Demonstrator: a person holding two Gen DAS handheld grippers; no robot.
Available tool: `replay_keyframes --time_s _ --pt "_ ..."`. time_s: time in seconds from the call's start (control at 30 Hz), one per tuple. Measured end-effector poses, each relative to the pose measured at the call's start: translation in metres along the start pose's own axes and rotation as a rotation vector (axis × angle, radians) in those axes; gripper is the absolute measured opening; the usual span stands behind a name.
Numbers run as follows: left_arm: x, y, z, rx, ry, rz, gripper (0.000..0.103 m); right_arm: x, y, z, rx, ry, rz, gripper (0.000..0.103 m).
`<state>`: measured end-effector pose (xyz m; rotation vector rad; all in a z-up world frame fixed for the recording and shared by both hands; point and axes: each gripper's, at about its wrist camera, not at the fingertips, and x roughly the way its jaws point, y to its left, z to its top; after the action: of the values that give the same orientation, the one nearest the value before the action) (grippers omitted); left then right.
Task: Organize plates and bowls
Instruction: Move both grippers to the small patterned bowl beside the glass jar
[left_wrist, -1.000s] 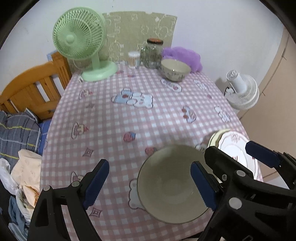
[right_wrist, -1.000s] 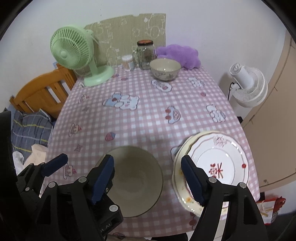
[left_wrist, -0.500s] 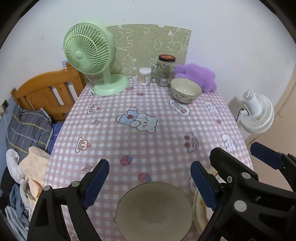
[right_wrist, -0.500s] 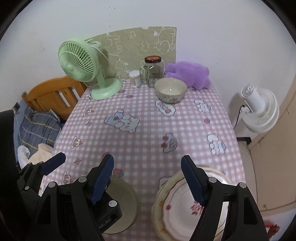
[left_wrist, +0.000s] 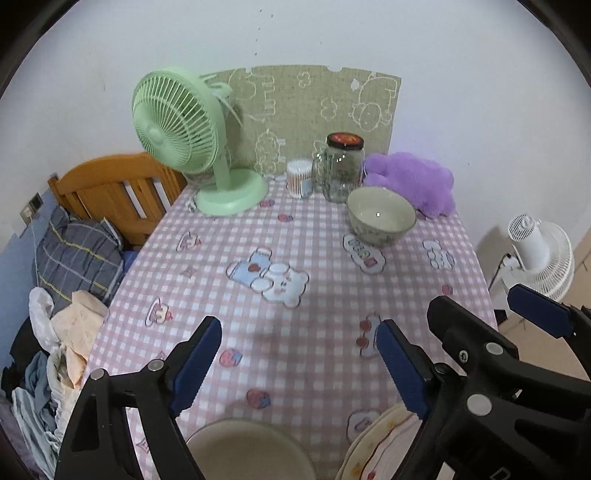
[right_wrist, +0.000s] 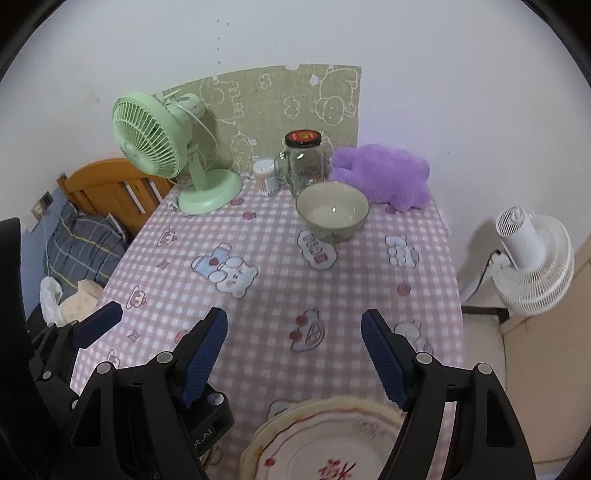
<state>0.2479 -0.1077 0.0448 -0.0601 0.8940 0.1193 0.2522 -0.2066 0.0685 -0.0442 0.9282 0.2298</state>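
Left wrist: left hand-held gripper closing, nothing between, near bowl, right hand-held gripper spread, plates below.

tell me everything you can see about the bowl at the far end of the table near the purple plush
The round, pale ceramic-looking bowl stands upright and empty on the pink checked tablecloth, far from both grippers. Its inside is plain off-white and glossy, with a small glint of light; its outer wall bears a faint greyish pattern. Behind it stands a clear glass jar with a dark lid, and the fluffy purple plush toy lies to its right. Whether either touches it cannot be told.
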Motion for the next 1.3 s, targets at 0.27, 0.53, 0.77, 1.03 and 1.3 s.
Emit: replay_keyframes --time_s 0.27,0.53,0.77,1.03,1.3 --pt "0.016 -0.025 0.028 -0.020 -0.011 0.044 0.075 0.021 -0.028 0.032 -0.027 -0.015 0.043 0.078" --pt "0.042 -0.044 0.059 -0.017 -0.026 0.093 0.064 0.048 -0.051 0.062 -0.026 -0.038 0.043 0.075" --pt "0.073 -0.060 0.086 0.017 -0.032 0.115 0.064 0.078 -0.067 0.088 0.008 -0.046 0.034 0.068" --pt "0.119 -0.072 0.108 0.037 -0.019 0.084 0.048 0.118 -0.082 0.109 0.045 -0.039 0.014 0.066" --pt "0.171 -0.083 0.121 0.049 0.021 0.079 0.048 0.167 -0.099 0.120 0.107 -0.004 -0.021 0.059"
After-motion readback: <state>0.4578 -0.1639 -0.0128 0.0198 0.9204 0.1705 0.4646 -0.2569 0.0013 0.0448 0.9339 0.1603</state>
